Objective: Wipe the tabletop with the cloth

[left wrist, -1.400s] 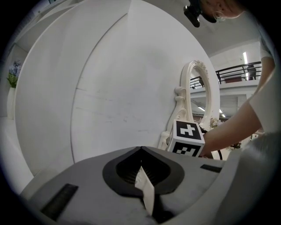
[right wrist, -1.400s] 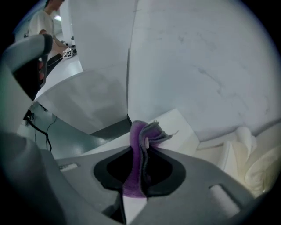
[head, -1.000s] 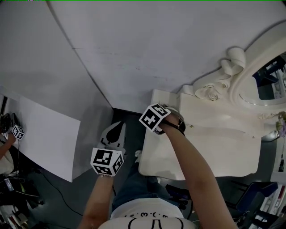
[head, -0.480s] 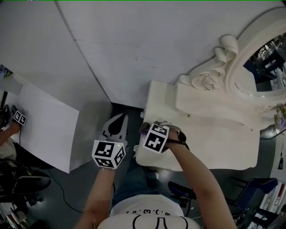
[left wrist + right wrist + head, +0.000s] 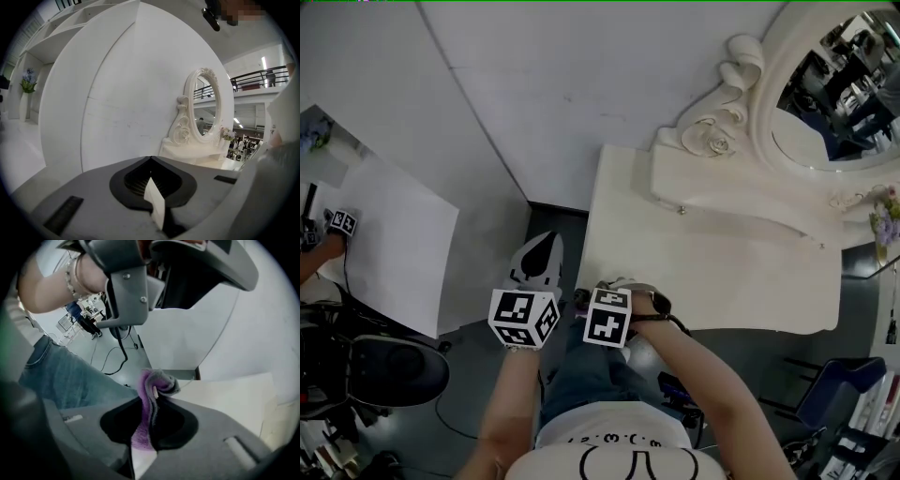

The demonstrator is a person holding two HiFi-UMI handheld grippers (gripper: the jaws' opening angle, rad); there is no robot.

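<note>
The purple-and-grey cloth (image 5: 157,380) sat pinched between the closed jaws of the right gripper (image 5: 150,420), at the near left corner of the white tabletop (image 5: 722,272). Just beside it, off the table, the left gripper (image 5: 151,165) hung with jaws together on nothing. An ornate mirror (image 5: 834,84) stood at the table's far side.

My left gripper (image 5: 153,201) has its jaws pressed together, with nothing between them. It points at a big white curved wall (image 5: 108,93). To the right of the wall stands a white dressing table (image 5: 192,152) with an oval mirror (image 5: 206,110) in a curly frame. Small flowers (image 5: 228,135) sit by the mirror's right side. Far off on the left, blue flowers (image 5: 28,80) stand on a white shelf. High up on the right I see a dark railing (image 5: 255,77)
</note>
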